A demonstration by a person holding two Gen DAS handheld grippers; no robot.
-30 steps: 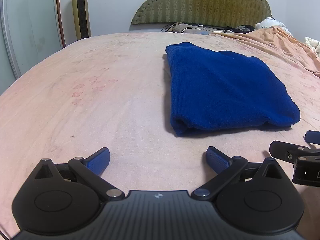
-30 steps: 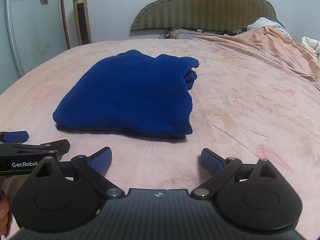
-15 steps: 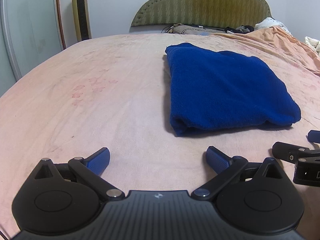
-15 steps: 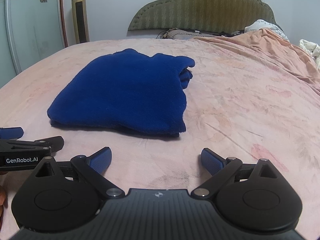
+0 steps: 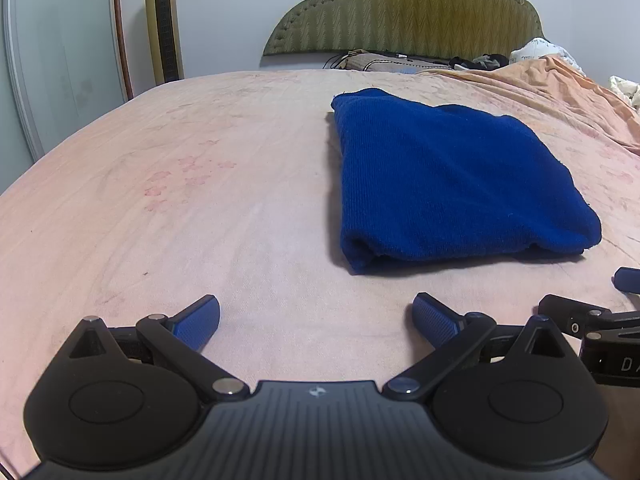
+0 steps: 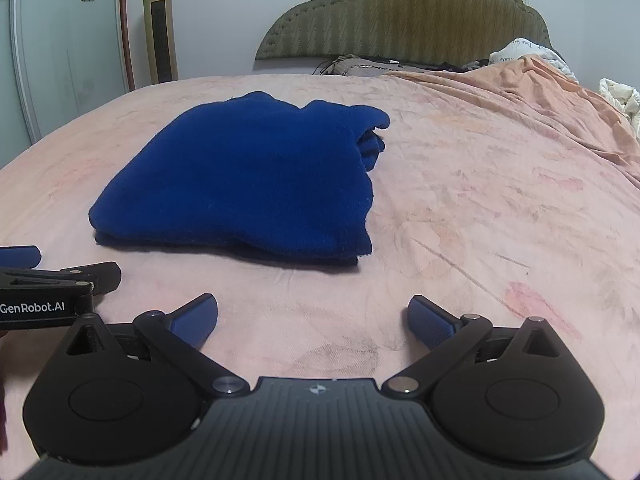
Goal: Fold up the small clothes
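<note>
The blue garment [image 5: 452, 184] lies folded into a thick rectangle on the pink bedspread [image 5: 200, 200], around the middle of the bed, well short of the headboard [image 5: 404, 8]. We hold our left gripper [image 5: 316, 320] near its front edge, fingers spread wide and gripping nothing. Our right gripper [image 6: 313, 318] hovers beside it, likewise released. A gold tower fan [image 6: 160, 28] stands past the bed's far left corner.
</note>
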